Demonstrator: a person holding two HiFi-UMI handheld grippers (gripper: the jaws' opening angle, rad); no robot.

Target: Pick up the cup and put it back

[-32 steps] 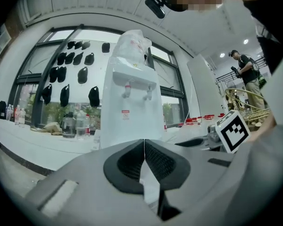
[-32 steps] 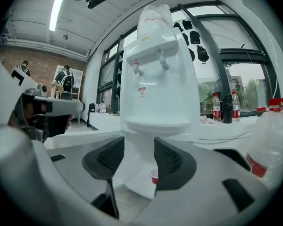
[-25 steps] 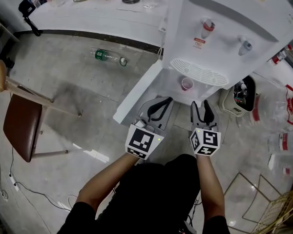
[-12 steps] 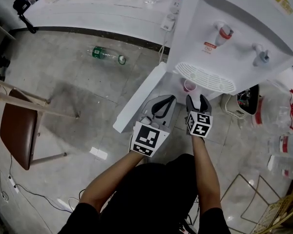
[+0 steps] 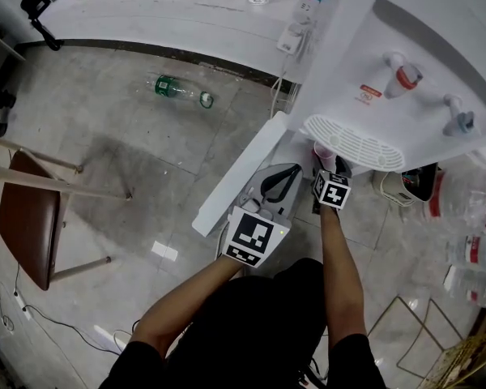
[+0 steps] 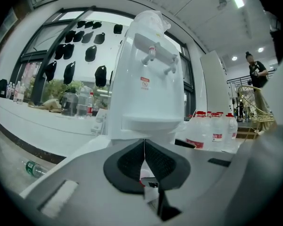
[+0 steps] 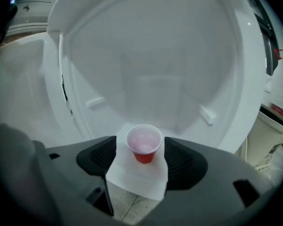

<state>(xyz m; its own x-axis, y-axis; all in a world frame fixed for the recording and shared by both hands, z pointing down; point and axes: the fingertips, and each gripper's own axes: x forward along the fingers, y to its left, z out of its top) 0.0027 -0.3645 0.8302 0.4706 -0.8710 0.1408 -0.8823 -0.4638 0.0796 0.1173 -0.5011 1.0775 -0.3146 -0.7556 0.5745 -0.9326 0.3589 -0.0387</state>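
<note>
Now my right gripper [image 5: 330, 168] has dropped from in front of the water dispenser [image 5: 405, 71] and reaches into the open compartment under the drip tray [image 5: 352, 140]. Its jaws have just been opening, and they stand spread. In the right gripper view the cup [image 7: 144, 145] is framed between the two pads, with a gap on each side, so nothing is pinched yet. The cup stands upright on a white sheet [image 7: 137, 175] at the front of the compartment, at twelve o'clock from the gripper. I judge this the end of the approach. What remains is to slide a little further in, close on the cup wall and lift.

My left gripper [image 5: 277, 178] has sunk only slightly. It sits at nine o'clock from the right one, jaws pressed together on nothing, pointing at the dispenser.

The drip tray overhangs the cup, so a straight lift risks knocking the rim. I would draw it out toward six o'clock first. The open door [image 5: 239, 177] lies at nine o'clock, close beside the left gripper. A thin cup like this probably crushes easily.

Farther off, a bottle [image 5: 182, 93] lies on the floor at ten o'clock, a chair [image 5: 32, 217] stands at nine, and water jugs [image 5: 470, 233] crowd three o'clock, all well apart from the cup.
</note>
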